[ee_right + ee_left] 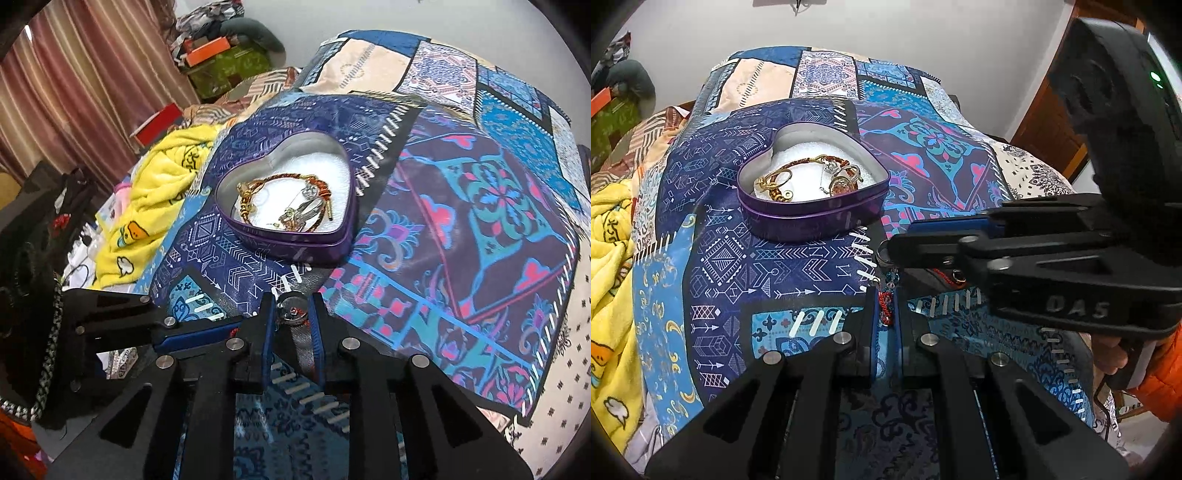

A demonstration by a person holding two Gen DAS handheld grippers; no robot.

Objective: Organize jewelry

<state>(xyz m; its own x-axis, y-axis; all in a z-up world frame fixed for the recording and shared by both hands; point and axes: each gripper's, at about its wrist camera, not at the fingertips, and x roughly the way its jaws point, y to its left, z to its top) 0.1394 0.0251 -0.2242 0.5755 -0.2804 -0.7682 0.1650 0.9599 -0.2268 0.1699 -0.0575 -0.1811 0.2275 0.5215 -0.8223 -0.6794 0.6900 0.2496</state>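
A purple heart-shaped tin (809,218) stands open on the patchwork cloth, white-lined, holding several gold and red bracelets and rings (809,177); it also shows in the right wrist view (314,243). My left gripper (886,310) is shut on the red and blue beaded part of a jewelry piece (886,306). My right gripper (291,314) is shut on the silver ring end of the same piece (291,306). In the left wrist view the right gripper (886,254) comes in from the right, just above the left fingers. Both hold the piece low over the cloth, in front of the tin.
The patchwork cloth (480,221) covers a raised surface. A yellow blanket (155,206) lies to the left, with boxes (218,55) and curtains (74,74) behind. A white wall (923,29) stands at the back.
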